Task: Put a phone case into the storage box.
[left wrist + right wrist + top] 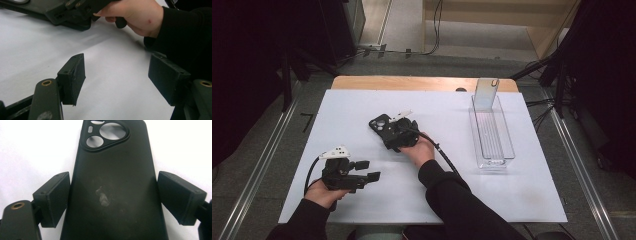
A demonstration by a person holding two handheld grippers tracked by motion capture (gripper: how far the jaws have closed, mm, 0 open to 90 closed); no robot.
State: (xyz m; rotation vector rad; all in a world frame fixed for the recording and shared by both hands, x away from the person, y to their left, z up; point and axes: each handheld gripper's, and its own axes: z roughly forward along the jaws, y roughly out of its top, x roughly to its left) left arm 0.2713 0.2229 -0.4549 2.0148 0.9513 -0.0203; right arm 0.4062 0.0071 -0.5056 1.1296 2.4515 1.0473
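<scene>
Item: black phone case (112, 185) flat between my right gripper (112, 195) pads, barely touching — I'd squeeze squarely mid-length. Left gripper (117, 80): released, empty.

In the high view, the right claw (388, 131) sat on top of the black phone case (379, 124), so most of the case was hidden and just its camera end peeked out. In the right gripper view, the bottom of the case ran off the lower edge, and the top of the camera holes was cut off too. It was hard to tell if the pads (53, 197) touched its sides. In the left gripper view, the other hand (135, 13) was cut off at the top edge. The clear tray (492, 135) was too small to see inside. The person's arms left the picture at the bottom.
</scene>
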